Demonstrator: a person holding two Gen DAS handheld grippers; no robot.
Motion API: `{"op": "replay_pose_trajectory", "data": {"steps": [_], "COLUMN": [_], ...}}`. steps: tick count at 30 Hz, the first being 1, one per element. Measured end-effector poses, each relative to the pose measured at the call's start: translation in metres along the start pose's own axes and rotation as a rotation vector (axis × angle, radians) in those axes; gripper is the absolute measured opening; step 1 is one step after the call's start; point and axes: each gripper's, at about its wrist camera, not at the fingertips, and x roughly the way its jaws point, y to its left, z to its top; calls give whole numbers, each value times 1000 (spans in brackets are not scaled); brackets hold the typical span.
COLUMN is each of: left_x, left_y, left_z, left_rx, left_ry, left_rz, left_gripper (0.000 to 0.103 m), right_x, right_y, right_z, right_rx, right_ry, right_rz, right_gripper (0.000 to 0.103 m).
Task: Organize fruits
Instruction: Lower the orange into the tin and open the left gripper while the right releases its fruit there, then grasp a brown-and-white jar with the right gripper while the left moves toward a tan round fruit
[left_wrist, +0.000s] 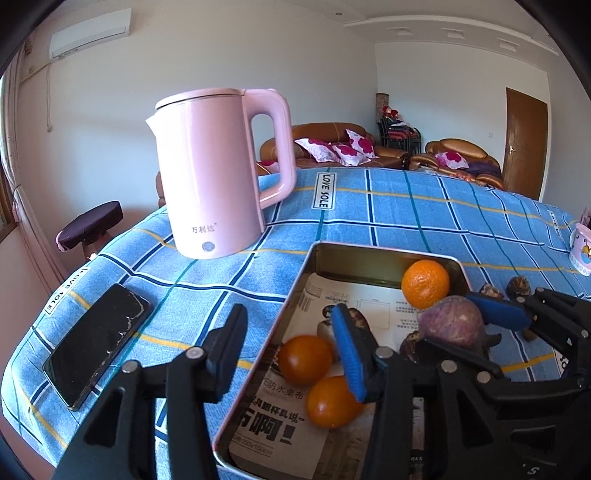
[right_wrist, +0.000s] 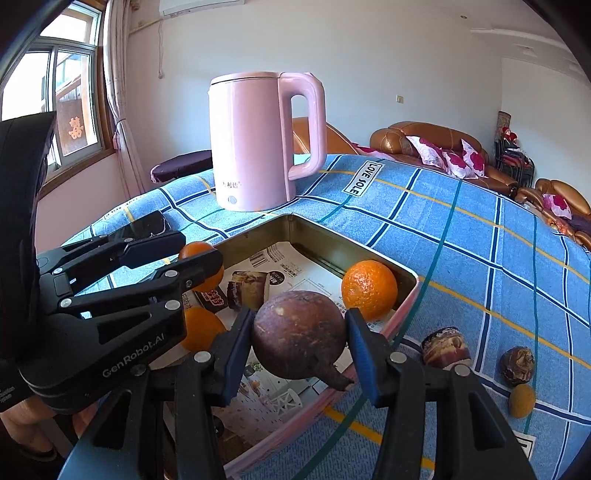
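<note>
Blue checked cloth covers the table; right gripper (right_wrist: 299, 354) jaws clamp a purple turnip (right_wrist: 299, 336) over the tin tray (right_wrist: 406, 275), orange (right_wrist: 369, 290) at two o'clock; left gripper (left_wrist: 284, 354) jaws wide, empty.

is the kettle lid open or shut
Shut: the kettle stands upright on the cloth, and its lid lies flat on the rim with no gap.

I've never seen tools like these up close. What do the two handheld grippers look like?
Both are black plastic clamps with silver rivets at the joints. The right gripper has flat fingers faced with blue pads. The left gripper looks the same, with white "GenRobot.AI" lettering on its body. No cables show.
</note>
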Motion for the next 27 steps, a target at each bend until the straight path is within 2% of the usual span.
{"op": "replay_pose_trajectory", "data": {"steps": [2, 3, 5, 7, 12, 15, 18, 22, 27], "left_x": [-4, -7, -14, -23, -32, -27, -29, -34, -33], "left_y": [3, 4, 5, 3, -7, -12, -8, -7, -11], "left_z": [0, -1, -2, -3, -3, -3, -3, -2, -1], "left_rx": [-15, -24, -36, -42, -46, -30, -55, -72, -61], "left_ry": [-20, -33, -65, -101, -140, -119, -132, -149, -159], "left_rz": [9, 7, -8, -14, -39, -6, -4, -8, -10], "left_gripper": [73, 78, 97, 102, 103, 103, 103, 103, 103], "right_x": [-2, -5, -13, -24, -57, -71, -77, -72, -50], "right_y": [-2, -4, -10, -15, -50, -78, -99, -108, -94], "right_z": [0, -1, -3, -6, -17, -26, -34, -36, -25], "right_rx": [13, 23, 42, 38, 63, 95, 126, 131, 80], "right_ry": [-13, -25, -54, -85, -118, -111, -95, -81, -26], "right_rz": [-4, -4, -4, -17, -104, -170, -211, -221, -189], "right_gripper": [58, 62, 68, 70, 71, 71, 71, 71, 71]}}
